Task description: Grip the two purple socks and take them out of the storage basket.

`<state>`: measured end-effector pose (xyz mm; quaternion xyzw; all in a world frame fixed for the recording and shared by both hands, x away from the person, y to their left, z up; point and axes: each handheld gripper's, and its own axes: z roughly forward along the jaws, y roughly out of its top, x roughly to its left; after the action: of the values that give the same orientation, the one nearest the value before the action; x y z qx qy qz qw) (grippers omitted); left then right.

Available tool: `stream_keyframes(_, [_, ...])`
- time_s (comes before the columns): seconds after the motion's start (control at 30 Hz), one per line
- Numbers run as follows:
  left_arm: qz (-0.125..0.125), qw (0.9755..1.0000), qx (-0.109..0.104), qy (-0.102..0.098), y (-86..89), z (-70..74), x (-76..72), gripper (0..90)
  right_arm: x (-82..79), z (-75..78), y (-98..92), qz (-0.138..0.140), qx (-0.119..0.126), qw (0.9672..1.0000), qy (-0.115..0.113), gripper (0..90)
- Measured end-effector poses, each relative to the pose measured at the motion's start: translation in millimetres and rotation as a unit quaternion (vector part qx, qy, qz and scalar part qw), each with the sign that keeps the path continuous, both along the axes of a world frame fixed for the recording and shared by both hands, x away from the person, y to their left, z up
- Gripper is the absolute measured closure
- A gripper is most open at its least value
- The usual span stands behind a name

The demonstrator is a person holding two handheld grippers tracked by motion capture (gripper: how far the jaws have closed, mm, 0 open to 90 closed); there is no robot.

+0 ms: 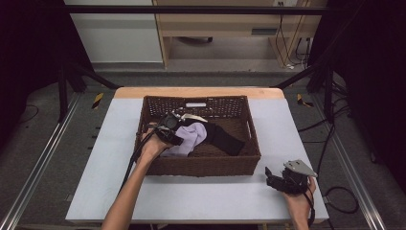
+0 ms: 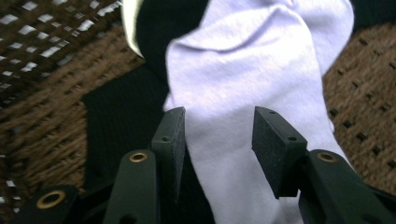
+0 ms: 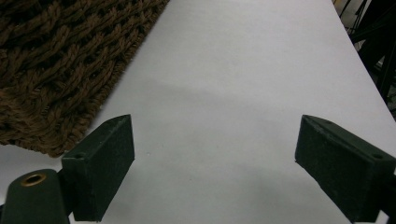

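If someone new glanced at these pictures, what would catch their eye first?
Probably the pale lilac sock lying over black socks inside the brown woven basket at the table's middle, with the left gripper straddling it, jaws apart. The right gripper rests open on the white tabletop beside the basket.

Black garment [image 1: 225, 136] partly under lilac sock [image 1: 189, 139]

A basket [image 1: 201, 165] sits on the middle of the counter [image 1: 191, 201], toward its far edge. Inside it lie two pieces of cloth — a light sock [image 1: 189, 139] left of centre, overlapping a dark sock [image 1: 225, 139] that stretches to its right. The left tongs [image 1: 168, 125] reach into the basket's left half, straddling the light sock [image 2: 243, 93]. The right tongs [image 1: 274, 178] rest on the counter [image 3: 243, 93] — just off the basket's near right corner [image 3: 56, 70].
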<state>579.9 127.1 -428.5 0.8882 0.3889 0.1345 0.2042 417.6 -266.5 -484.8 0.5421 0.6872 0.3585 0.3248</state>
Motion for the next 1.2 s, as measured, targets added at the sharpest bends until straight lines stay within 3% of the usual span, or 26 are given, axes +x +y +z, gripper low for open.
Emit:
stream_keyframes(0.27, [-0.006,0.9983,0.026,0.053,-3.3,-10.1,2.2,52.0,-0.2,0.0,-0.6,0.002,0.002,1.0,-0.003,12.4])
stream_keyframes(0.47, [-0.001,0.9975,0.03,0.064,-2.4,-9.9,1.9,72.5,-0.5,0.2,-0.9,0.001,0.004,1.0,-0.003,12.8])
stream_keyframes(0.53, [0.006,0.9974,0.016,0.071,0.2,-5.7,2.9,79.3,-0.5,0.2,-1.1,0.0,0.006,1.0,-0.002,12.9])
stream_keyframes(0.63, [0.01,0.9983,-0.012,0.055,3.7,0.0,1.2,84.0,-0.6,0.1,-1.7,0.0,0.007,1.0,-0.003,12.9])
stream_keyframes(0.77, [0.021,0.9984,-0.049,0.018,8.7,8.4,-1.7,85.8,-0.8,0.1,-2.4,-0.002,0.008,1.0,-0.002,13.1])
stream_keyframes(0.8, [0.021,0.9984,-0.049,0.018,8.7,8.4,-1.7,85.9,-0.9,0.1,-2.4,-0.002,0.009,1.0,-0.002,13.1])
stream_keyframes(0.83, [0.028,0.9971,-0.071,0.001,11.8,11.9,-3.4,86.0,-0.8,0.0,-2.4,-0.002,0.009,1.0,-0.002,13.2])
stream_keyframes(0.97, [0.034,0.9937,-0.1,-0.036,15.6,18.7,-6.9,86.2,-0.8,0.0,-2.3,-0.002,0.008,1.0,-0.001,13.3])
stream_keyframes(1.03, [0.036,0.9914,-0.116,-0.049,17.2,21.7,-8.1,86.2,-0.7,-0.1,-2.4,-0.003,0.008,1.0,-0.002,13.3])
stream_keyframes(1.07, [0.036,0.9914,-0.116,-0.049,17.2,21.7,-8.1,86.2,-0.7,-0.1,-2.4,-0.003,0.009,1.0,-0.002,13.3])
stream_keyframes(1.17, [0.039,0.9861,-0.143,-0.075,21.1,28.1,-11.1,86.3,-0.5,-0.1,-2.4,-0.002,0.008,1.0,-0.001,13.3])
stream_keyframes(1.2, [0.039,0.9861,-0.143,-0.075,21.1,28.1,-11.1,86.3,-0.5,-0.1,-2.4,-0.002,0.009,1.0,-0.001,13.4])
